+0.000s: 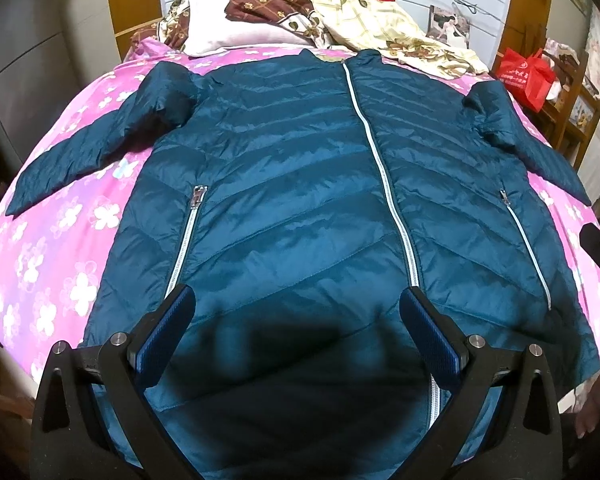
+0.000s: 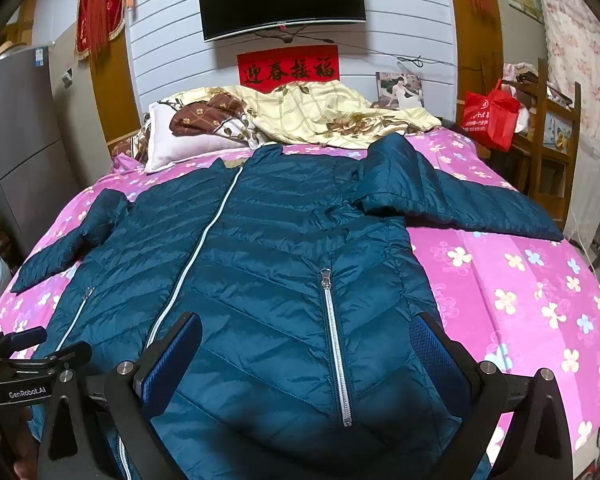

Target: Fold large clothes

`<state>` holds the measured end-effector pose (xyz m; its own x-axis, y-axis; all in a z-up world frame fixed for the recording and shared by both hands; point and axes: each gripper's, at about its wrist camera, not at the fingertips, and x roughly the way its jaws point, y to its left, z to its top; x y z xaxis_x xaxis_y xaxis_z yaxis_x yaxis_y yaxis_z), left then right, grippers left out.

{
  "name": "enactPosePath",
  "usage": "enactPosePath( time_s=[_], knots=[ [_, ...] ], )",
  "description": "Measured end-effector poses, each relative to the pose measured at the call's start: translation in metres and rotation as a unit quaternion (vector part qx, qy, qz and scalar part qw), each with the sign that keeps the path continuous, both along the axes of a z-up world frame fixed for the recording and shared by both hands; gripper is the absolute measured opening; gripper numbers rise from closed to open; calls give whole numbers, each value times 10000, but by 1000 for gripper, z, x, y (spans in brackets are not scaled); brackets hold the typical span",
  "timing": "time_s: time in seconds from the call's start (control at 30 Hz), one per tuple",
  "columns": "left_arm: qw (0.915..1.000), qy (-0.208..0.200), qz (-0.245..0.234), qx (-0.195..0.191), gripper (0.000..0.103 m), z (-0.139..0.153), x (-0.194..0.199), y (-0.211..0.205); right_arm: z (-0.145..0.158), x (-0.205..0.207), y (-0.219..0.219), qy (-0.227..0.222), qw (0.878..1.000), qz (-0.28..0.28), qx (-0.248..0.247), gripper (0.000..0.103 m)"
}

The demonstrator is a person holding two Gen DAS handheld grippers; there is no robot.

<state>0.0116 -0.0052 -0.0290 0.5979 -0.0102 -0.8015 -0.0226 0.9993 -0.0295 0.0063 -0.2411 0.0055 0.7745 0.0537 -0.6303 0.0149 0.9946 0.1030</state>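
1. The left tool (image 1: 298,326) and right tool (image 2: 306,354) hovered side by side over the hem, pointing toward the collar.
2. The teal quilted puffer jacket (image 1: 300,184) lay flat, front up, on the pink flowered bedspread (image 2: 520,280), its long axis running straight ahead of both tools, sleeves spread sideways.
3. Both tools were spread wide, holding nothing.

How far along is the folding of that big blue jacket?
Barely started. Done: the jacket lies flat, front up and zipped, on the pink bedspread, both sleeves spread out. In hand: the left tongs and right tongs are open above the hem, gripping nothing. Left: every fold.
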Motion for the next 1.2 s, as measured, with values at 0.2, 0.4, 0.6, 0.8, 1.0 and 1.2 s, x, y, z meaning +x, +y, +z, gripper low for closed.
enactPosePath(
  time_s=[0.2, 0.4, 0.6, 0.8, 1.0, 1.2],
  knots=[
    [10000, 15, 25, -6, 103, -1, 2, 3, 0, 0, 1, -84, 9999, 4, -59, 103],
    [10000, 20, 69, -1, 103, -2, 3, 7, 1, 0, 2, -58, 9999, -5, -86, 103],
    [10000, 20, 77, -3, 103, -2, 4, 8, 2, 1, 3, 41, 9999, 0, -151, 103],
    [9999, 9, 127, 6, 103, -1, 5, 15, 5, -1, 1, -199, 9997, -38, -99, 103],
    [9997, -56, 221, 50, 103, 4, 9, 27, 23, 15, -3, -481, 9985, 105, -225, 103],
    [9993, -66, 371, 87, 103, 7, 14, 40, 20, 29, -8, -796, 9935, -37, -815, 103]
  ],
)
